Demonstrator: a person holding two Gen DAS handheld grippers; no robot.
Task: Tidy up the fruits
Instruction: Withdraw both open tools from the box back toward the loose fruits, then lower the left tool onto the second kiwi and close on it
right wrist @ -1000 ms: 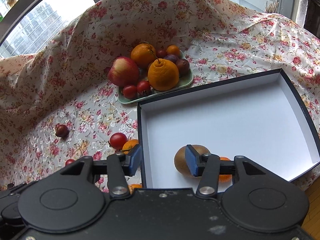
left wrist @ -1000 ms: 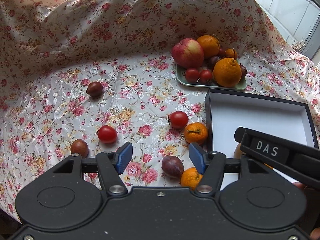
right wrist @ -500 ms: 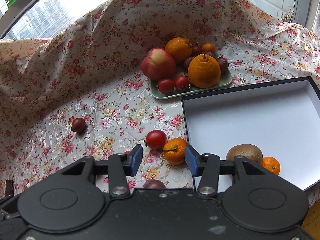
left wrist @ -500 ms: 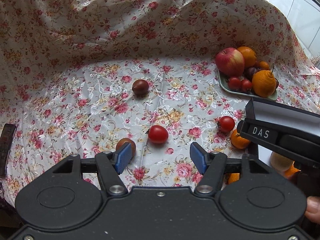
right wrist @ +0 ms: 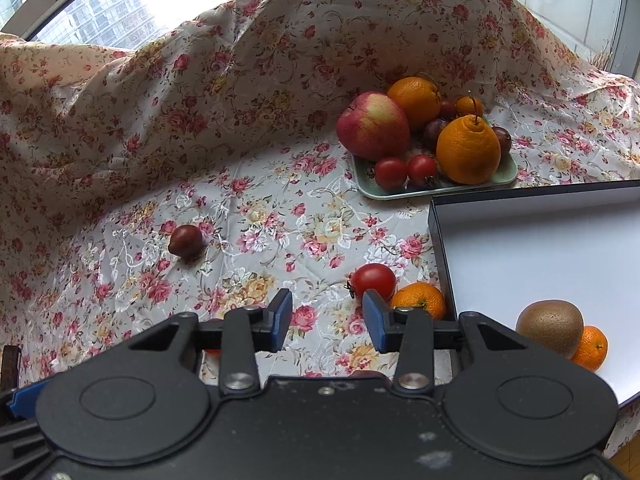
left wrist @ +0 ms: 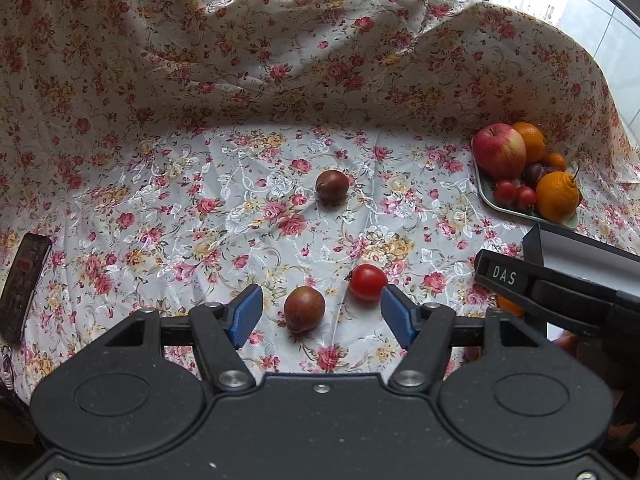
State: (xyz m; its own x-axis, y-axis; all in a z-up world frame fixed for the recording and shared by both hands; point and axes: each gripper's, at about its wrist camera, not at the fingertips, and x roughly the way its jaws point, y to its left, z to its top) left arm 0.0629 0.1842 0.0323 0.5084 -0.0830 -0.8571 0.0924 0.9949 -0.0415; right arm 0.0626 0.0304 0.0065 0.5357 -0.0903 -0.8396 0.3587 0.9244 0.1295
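My left gripper [left wrist: 321, 314] hangs over the flowered cloth, its jaws opening. A brown-red plum [left wrist: 304, 308] lies on the cloth between its blue pads, untouched, and a red tomato [left wrist: 367, 282] sits by the right pad. A darker plum [left wrist: 332, 185] lies farther back. My right gripper [right wrist: 328, 318] has its jaws closing over bare cloth, with nothing between them. Just beyond its right pad are a tomato [right wrist: 374, 280] and a mandarin [right wrist: 420, 300]. A kiwi [right wrist: 550, 328] and a small mandarin [right wrist: 592, 348] lie in the white-lined box [right wrist: 440, 240].
A green plate [right wrist: 400, 192] behind the box carries an apple, oranges, tomatoes and plums. The cloth rises steeply at the back. A dark phone [left wrist: 24, 280] lies at the far left. A black bar marked DAS [left wrist: 504, 276] crosses the right of the left wrist view.
Both grippers have moved left across the cloth. The left one went from the fruit beside the box to the plum and tomato. The right one left the box and its jaws narrowed.
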